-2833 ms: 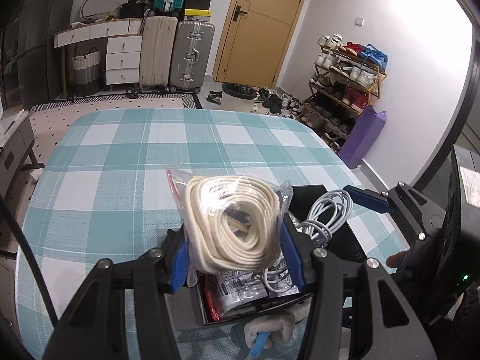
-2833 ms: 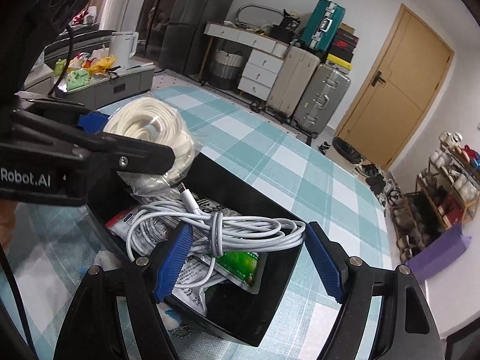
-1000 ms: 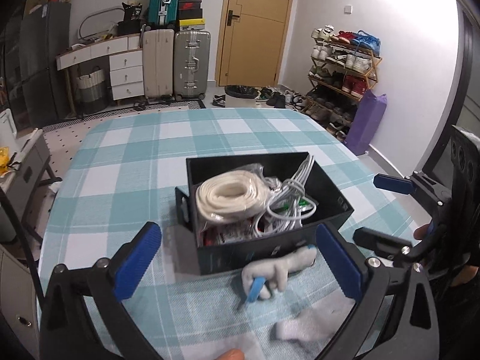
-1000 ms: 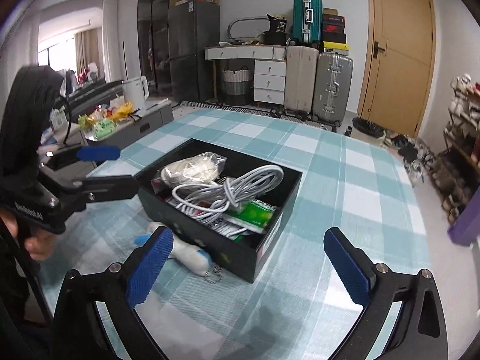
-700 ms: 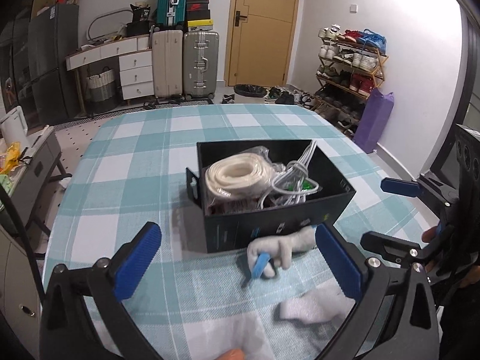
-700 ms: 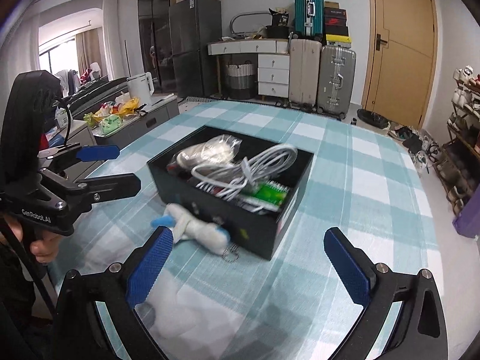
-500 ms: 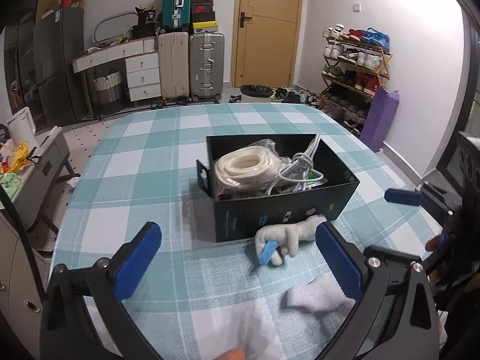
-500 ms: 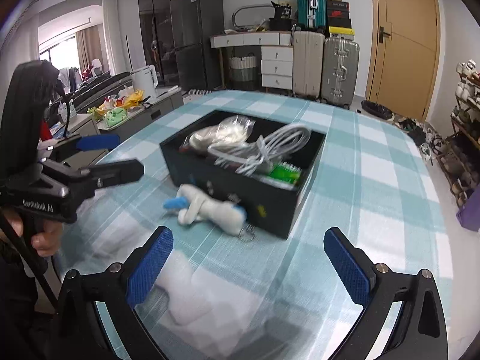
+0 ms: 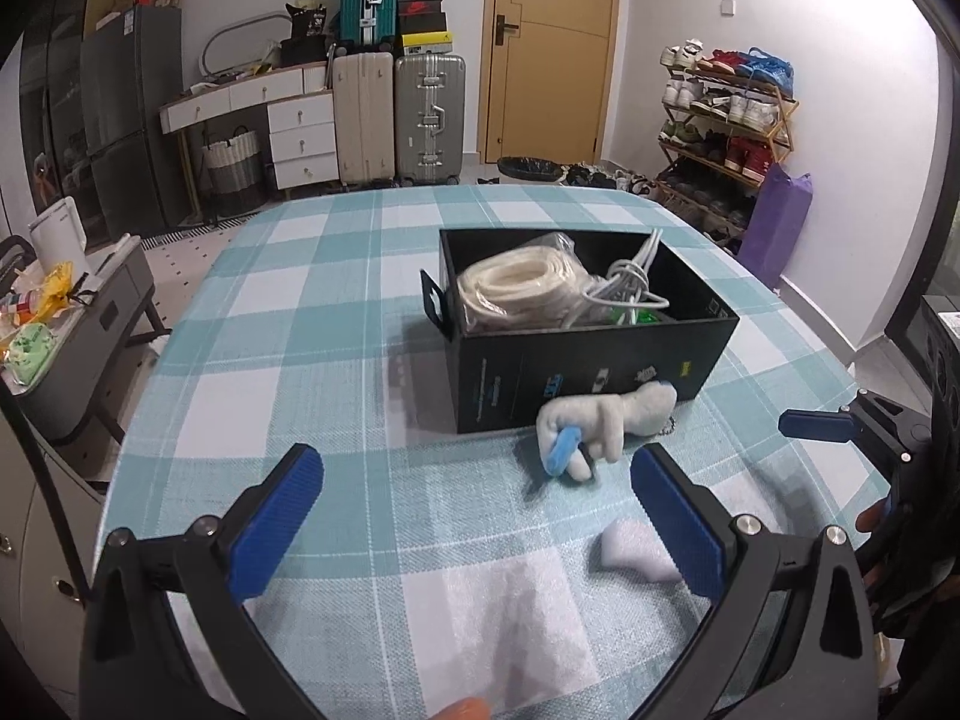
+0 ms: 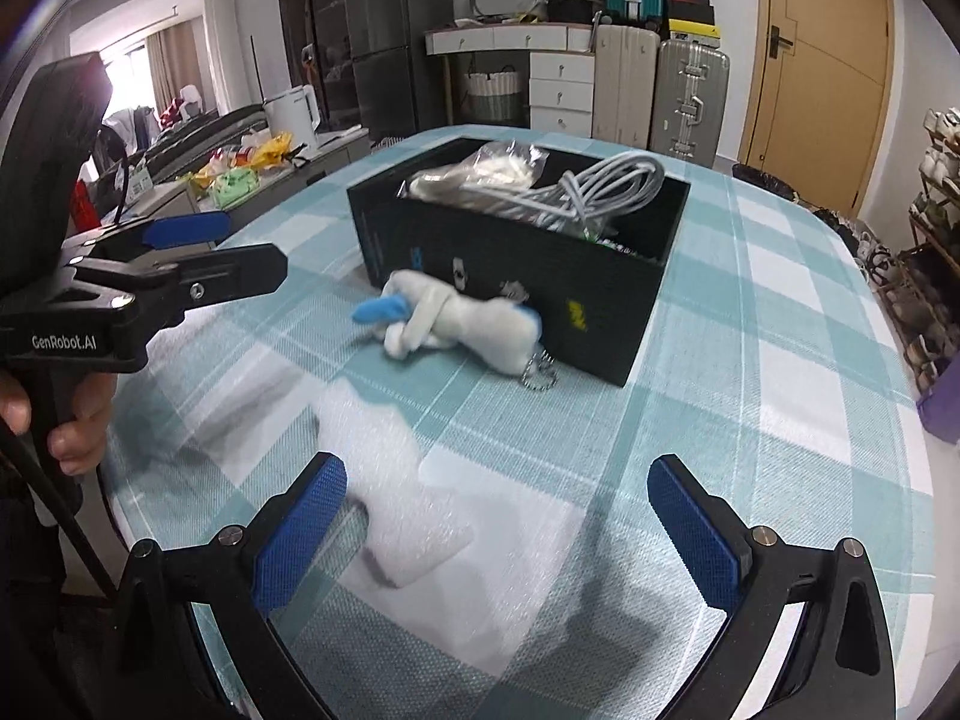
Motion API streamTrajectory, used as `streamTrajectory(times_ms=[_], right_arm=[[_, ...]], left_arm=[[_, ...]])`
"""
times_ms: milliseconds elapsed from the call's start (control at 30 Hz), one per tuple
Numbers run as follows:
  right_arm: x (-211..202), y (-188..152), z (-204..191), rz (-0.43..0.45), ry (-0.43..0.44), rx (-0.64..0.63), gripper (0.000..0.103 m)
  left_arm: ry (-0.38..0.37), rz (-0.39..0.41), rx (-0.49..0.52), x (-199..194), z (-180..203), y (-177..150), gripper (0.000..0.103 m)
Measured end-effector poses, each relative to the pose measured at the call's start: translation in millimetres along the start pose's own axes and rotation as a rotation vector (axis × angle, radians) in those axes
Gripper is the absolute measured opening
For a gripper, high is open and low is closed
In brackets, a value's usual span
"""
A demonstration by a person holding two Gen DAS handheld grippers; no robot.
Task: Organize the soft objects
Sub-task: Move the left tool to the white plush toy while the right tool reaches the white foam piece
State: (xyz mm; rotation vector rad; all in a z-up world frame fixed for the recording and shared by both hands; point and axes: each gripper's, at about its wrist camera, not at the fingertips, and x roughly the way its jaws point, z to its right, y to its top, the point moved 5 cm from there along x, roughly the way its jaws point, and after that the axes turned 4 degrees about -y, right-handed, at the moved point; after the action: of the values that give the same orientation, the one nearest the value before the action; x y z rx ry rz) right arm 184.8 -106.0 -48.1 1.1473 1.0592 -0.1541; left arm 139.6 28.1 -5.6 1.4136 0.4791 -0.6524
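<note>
A black box stands mid-table, holding a bagged coil of white rope and a bundle of white cable. A white plush toy with blue tips and a keychain lies against the box's near side. A white foam piece lies on the cloth closer to me. My left gripper is open and empty, back from the toy. My right gripper is open and empty above the foam piece.
The table carries a teal and white checked cloth and its edges curve off left and right. A low side table with clutter stands to the left. Suitcases, drawers and a shoe rack line the walls.
The left gripper let the bagged rope go into the box, and the right one freed the cable. Both grippers opened wide and drew back from the box toward the near table edge.
</note>
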Motion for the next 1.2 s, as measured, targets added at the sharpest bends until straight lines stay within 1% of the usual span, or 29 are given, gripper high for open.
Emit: streamTrajectory(times_ms=[200,400,533,567,633,833,933,1067,1200], right_arm=[[4.1,-10.2,-3.5,-0.037,-0.011,-0.055,0.102],[9.5,-13.4,7.5,-0.062,-0.061,-0.069,0.102],[14.0,-10.6,22.8,-0.060,-0.171,-0.045,0.102],[14.7,-10.0,24.0,-0.058,-0.186,-0.047,0.102],[15.3,-10.4,23.5,-0.063,-0.168,-0.046,0.102],[11.0,-9.6,6.3,-0.045,-0.036,-0.068,0.102],[13.8,-8.3,-5.2,-0.052,0.009,-0.072,0.102],[20.3,-6.7,-14.4,-0.065,0.037,-0.060,0.102],[22.7,-6.3,-20.8,-0.064,0.041,-0.057,0.101]], left_arm=[[-0.010,-0.019,0.009,6.4,4.1,-7.3,0.103],[-0.014,-0.029,0.005,10.2,3.7,-11.1,0.103],[-0.021,-0.031,0.000,11.1,2.6,-11.0,0.103],[-0.021,-0.030,0.001,11.1,2.7,-10.8,0.103],[-0.021,-0.031,-0.001,11.1,2.3,-10.4,0.103],[-0.025,-0.029,-0.008,10.5,2.1,-10.5,0.103],[-0.024,-0.032,-0.015,11.1,1.1,-10.0,0.103],[-0.027,-0.032,-0.020,11.7,-0.5,-10.2,0.103],[-0.026,-0.039,-0.021,14.0,-2.3,-10.9,0.103]])
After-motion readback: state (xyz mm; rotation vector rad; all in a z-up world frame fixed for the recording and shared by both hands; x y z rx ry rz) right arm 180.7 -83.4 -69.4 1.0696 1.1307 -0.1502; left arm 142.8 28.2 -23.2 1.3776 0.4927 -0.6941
